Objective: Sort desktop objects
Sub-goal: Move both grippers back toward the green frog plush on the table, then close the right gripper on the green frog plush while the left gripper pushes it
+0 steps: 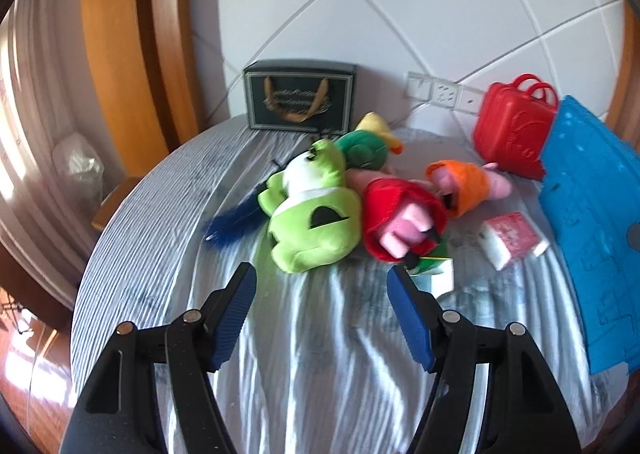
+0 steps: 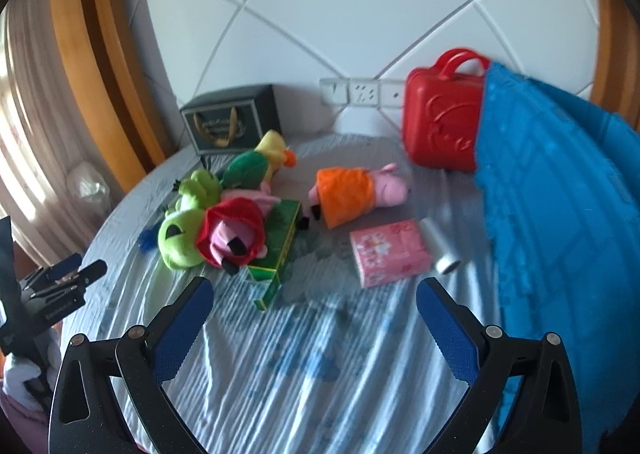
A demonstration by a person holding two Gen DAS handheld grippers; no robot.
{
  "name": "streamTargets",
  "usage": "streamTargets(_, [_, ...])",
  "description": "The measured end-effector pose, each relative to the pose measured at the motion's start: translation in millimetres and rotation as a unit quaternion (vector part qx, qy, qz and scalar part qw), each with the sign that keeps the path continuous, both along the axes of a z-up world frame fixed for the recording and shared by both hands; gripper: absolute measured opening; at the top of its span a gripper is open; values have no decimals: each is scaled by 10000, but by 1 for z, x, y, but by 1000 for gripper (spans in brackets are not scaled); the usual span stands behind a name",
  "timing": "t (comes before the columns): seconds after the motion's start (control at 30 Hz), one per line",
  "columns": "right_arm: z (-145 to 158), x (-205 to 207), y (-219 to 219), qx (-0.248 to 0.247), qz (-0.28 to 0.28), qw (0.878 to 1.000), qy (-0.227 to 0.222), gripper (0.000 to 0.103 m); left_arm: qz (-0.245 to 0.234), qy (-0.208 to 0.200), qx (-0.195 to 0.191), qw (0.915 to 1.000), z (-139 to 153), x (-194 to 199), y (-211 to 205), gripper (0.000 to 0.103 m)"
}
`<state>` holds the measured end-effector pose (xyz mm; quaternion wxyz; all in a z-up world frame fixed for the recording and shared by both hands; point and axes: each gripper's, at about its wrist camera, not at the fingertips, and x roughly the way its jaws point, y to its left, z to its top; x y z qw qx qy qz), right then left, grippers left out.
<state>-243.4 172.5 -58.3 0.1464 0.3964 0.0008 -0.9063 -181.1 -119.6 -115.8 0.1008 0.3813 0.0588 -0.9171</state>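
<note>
while both the left gripper [image 1: 322, 278] and right gripper [image 2: 314, 292] hover with jaws apart and empty, a soft green frog plush [image 1: 310, 209] lies nearest. it looks light and squashy; the plump body seems the best place to pinch.

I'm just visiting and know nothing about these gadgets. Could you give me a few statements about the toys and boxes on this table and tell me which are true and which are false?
1. Both grippers are empty, jaws apart. True: the left gripper and the right gripper hold nothing.
2. The red case lies flat in the middle of the table. False: it stands at the back beside the blue plastic piece.
3. The pig in the orange dress lies apart from the pile of plush toys. True.
4. The pink box sits on top of the green frog plush. False: it lies on the striped cloth, next to a white roll.
</note>
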Motion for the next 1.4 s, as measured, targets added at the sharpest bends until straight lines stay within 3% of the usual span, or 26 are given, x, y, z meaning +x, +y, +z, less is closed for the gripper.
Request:
streamTargets(0.17, [-24, -29, -28, 76, 286, 9992, -287, 103, 263, -122, 66, 9996, -12, -20, -24, 67])
streamTargets(0.5, [-49, -107, -95, 128, 889, 9944, -555, 103, 188, -574, 456, 9971, -60, -101, -34, 67])
streamTargets(0.73, [-68, -169, -168, 341, 1294, 9890, -633, 103, 82, -724, 1085, 9914, -95, -165, -41, 67])
streamTargets(0.8, [-73, -185, -183, 404, 1385, 9873, -658, 103, 129, -936, 762, 9926, -110, -181, -39, 67])
streamTargets(0.97, [-87, -211, -223, 559, 1714, 9807, -752, 103, -157, -892, 475, 9948, -118, -172, -41, 70])
streamTargets(1.03, [-93, -222, -245, 643, 1866, 9773, -764, 103, -232, -911, 414, 9947, -122, -163, -42, 76])
streamTargets(1.1, [-101, -229, -264, 722, 1963, 9747, -787, 103, -189, -969, 486, 9939, -125, -157, -49, 84])
streamTargets(1.17, [-110, -233, -283, 781, 2169, 9696, -823, 101, -167, -1001, 690, 9924, -131, -152, -57, 85])
streamTargets(1.2, [-121, -234, -294, 930, 2277, 9649, -920, 86, -162, -1004, 728, 9921, -132, -150, -59, 85])
streamTargets(1.23, [-131, -235, -298, 1001, 2329, 9613, -1077, 58, -150, -1016, 727, 9921, -132, -149, -61, 85])
streamTargets(1.3, [-156, -234, -298, 874, 2367, 9529, -1684, 44, -140, -1074, 654, 9920, -132, -149, -63, 85])
streamTargets(1.33, [-167, -228, -296, 872, 2379, 9491, -1869, 43, -188, -1139, 664, 9911, -134, -148, -64, 85])
streamTargets(1.4, [-175, -212, -288, 911, 2350, 9507, -1809, 42, -318, -1298, 639, 9890, -140, -145, -65, 85])
